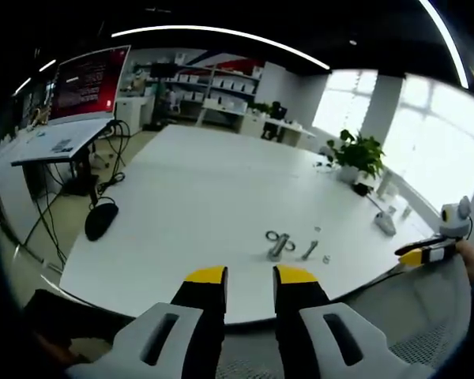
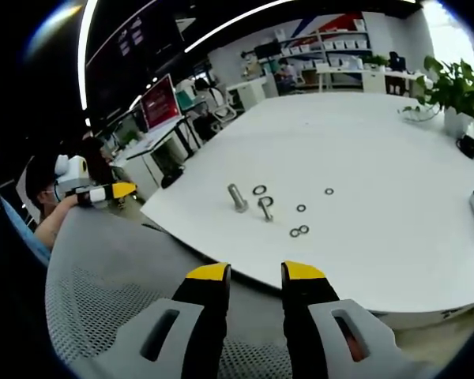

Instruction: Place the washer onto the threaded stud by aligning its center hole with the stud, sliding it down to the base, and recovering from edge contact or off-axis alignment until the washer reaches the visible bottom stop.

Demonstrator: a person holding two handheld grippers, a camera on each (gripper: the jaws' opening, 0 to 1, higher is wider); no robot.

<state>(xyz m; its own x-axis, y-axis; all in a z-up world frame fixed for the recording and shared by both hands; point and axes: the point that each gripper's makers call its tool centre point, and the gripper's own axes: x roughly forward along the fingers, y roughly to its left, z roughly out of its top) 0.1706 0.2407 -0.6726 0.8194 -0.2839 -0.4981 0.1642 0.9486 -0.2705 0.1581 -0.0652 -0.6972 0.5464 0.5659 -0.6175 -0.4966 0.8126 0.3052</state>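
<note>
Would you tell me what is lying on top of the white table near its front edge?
On the white table lie two bolts and several loose washers. Whether any washer lies hidden beneath a bolt cannot be seen.

— What sits around the white table?
— A potted plant at its far edge, a red screen well beyond its left side.
— Closer in?
— A mesh chair against its near edge.

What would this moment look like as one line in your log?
left gripper: open, empty | right gripper: open, empty | bolts and washers: loose on white table | no washer picked up yet
</note>
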